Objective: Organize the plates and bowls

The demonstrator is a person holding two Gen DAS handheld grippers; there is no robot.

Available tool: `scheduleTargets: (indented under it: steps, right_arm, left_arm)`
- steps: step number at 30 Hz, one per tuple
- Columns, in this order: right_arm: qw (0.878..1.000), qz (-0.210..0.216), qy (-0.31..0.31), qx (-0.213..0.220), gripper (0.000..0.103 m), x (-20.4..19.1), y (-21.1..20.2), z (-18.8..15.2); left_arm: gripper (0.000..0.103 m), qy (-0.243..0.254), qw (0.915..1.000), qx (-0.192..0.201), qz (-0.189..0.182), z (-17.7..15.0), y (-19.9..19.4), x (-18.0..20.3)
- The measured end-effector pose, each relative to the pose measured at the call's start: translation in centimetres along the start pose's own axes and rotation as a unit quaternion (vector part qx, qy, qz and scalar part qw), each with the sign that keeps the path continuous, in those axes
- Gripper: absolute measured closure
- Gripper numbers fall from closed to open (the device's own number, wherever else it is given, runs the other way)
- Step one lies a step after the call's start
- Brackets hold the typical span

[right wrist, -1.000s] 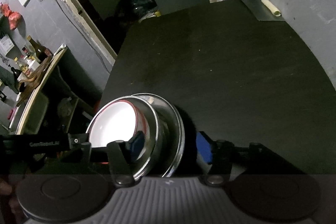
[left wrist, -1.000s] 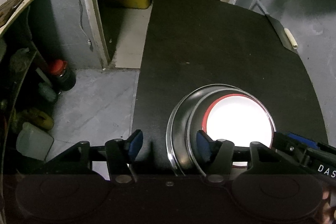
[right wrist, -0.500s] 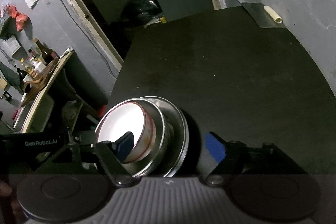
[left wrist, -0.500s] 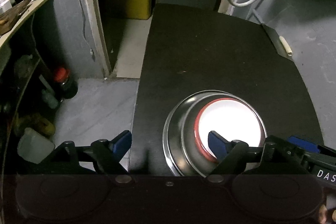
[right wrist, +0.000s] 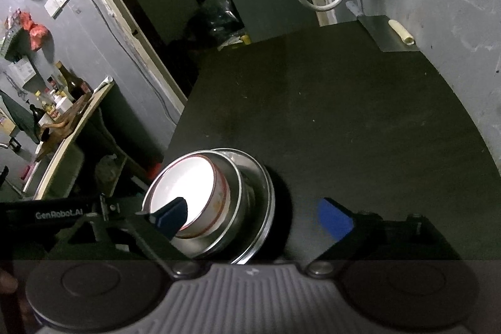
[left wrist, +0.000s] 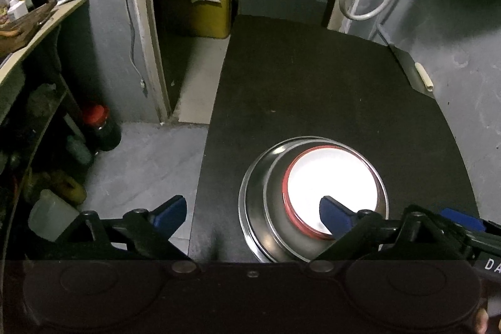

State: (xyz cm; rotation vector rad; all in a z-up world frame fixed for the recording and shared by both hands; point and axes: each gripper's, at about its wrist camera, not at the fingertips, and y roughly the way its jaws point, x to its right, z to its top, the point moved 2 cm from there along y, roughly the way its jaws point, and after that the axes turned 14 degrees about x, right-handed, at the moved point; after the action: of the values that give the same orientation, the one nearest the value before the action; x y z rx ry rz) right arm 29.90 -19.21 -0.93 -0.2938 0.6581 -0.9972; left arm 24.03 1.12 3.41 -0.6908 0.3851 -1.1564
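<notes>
From your left wrist camera, your left claw [left wrist: 252, 213] is spread wide and has hold of nothing. Its left blue pad hangs over the grey floor [left wrist: 141, 158] off the edge of the black surface [left wrist: 313, 89], and its right pad sits in front of the white ceramic bowl with a red rim [left wrist: 332, 183]. That bowl is nested in a shiny steel bowl [left wrist: 272, 208], which stands on a round steel plate [left wrist: 247, 208] — the whole stack rests near the close left edge of the surface. The tip of your right claw [left wrist: 460, 218] shows at the right border, just beside the stack. Off to the left there is a red-capped dark jar [left wrist: 100, 127] on the floor and a translucent plastic jug [left wrist: 51, 219] nearer you; a yellow plastic can [left wrist: 208, 16] sits beyond the doorway.

From your right wrist camera, your right claw [right wrist: 253, 216] is likewise wide open and empty — its left pad overlaps the white bowl [right wrist: 188, 183], its right pad hovers over bare black surface [right wrist: 344, 115]. The steel bowl [right wrist: 235, 208] and steel plate [right wrist: 266, 208] lie between the pads, closer to the left one. Whether either pad touches the dishes cannot be told. The left claw's black arm reaches in from the left edge. A pale cylindrical roll [right wrist: 400, 32] lies at the far right corner of the surface.
</notes>
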Motion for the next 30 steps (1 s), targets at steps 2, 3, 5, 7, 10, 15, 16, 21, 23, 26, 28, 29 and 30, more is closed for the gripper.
scheduleTargets:
  steps: [2, 3, 5, 7, 10, 15, 16, 21, 23, 26, 28, 29, 30]
  right_arm:
    - [1.0, 0.001, 0.0, 0.004, 0.0, 0.1, -0.2, 0.0]
    - [1.0, 0.001, 0.0, 0.007, 0.0, 0.1, -0.4, 0.0]
    - [1.0, -0.002, -0.003, 0.011, 0.0, 0.1, -0.6, 0.0]
    - [1.0, -0.009, -0.01, 0.016, 0.0, 0.1, -0.9, 0.0]
    - [0.999, -0.014, -0.022, 0.022, 0.0, 0.1, -1.4, 0.2]
    - [0.999, -0.014, -0.038, 0.031, 0.0, 0.0, -2.1, 0.5]
    - [0.999, -0.013, -0.041, 0.033, 0.0, -0.1, -2.3, 0.6]
    - [0.998, -0.006, -0.054, 0.04, 0.0, -0.4, -2.8, 0.6]
    - [0.997, -0.001, -0.056, 0.043, 0.0, -0.4, -2.9, 0.6]
    - [0.997, 0.001, -0.059, 0.049, 0.0, -0.5, -3.1, 0.6]
    - [0.997, 0.0, -0.063, 0.054, 0.0, -0.6, -3.4, 0.6]
    - [0.996, 0.0, -0.065, 0.058, 0.0, -0.6, -3.5, 0.6]
    - [0.996, 0.001, -0.066, 0.061, 0.0, -0.7, -3.6, 0.5]
  left_arm:
    - [0.008, -0.003, 1.0, 0.003, 0.001, 0.0, -0.2, 0.0]
    - [0.006, -0.003, 1.0, 0.005, 0.003, -0.1, -0.4, 0.1]
    - [0.001, -0.003, 0.9999, 0.008, 0.011, -0.2, -0.5, 0.2]
    - [0.001, -0.002, 0.9998, 0.009, 0.017, -0.3, -0.6, 0.2]
    - [0.001, -0.01, 0.9998, 0.001, 0.017, -0.4, -0.5, 0.2]
    - [0.001, -0.025, 0.9995, 0.003, 0.019, -0.5, -0.8, 0.1]
    - [0.001, -0.028, 0.9994, 0.005, 0.02, -0.5, -0.9, 0.1]
    - [0.001, -0.034, 0.9989, 0.012, 0.031, -0.9, -1.2, 0.5]
    - [0.001, -0.034, 0.9987, 0.017, 0.034, -1.1, -1.5, 0.7]
    - [0.001, -0.036, 0.9981, 0.03, 0.04, -1.3, -2.2, 0.8]
    - [0.001, -0.032, 0.9976, 0.04, 0.045, -1.4, -2.6, 1.0]
    - [0.001, -0.03, 0.9974, 0.046, 0.047, -1.5, -2.9, 1.1]
    - [0.001, -0.027, 0.9971, 0.051, 0.049, -1.5, -3.2, 1.1]
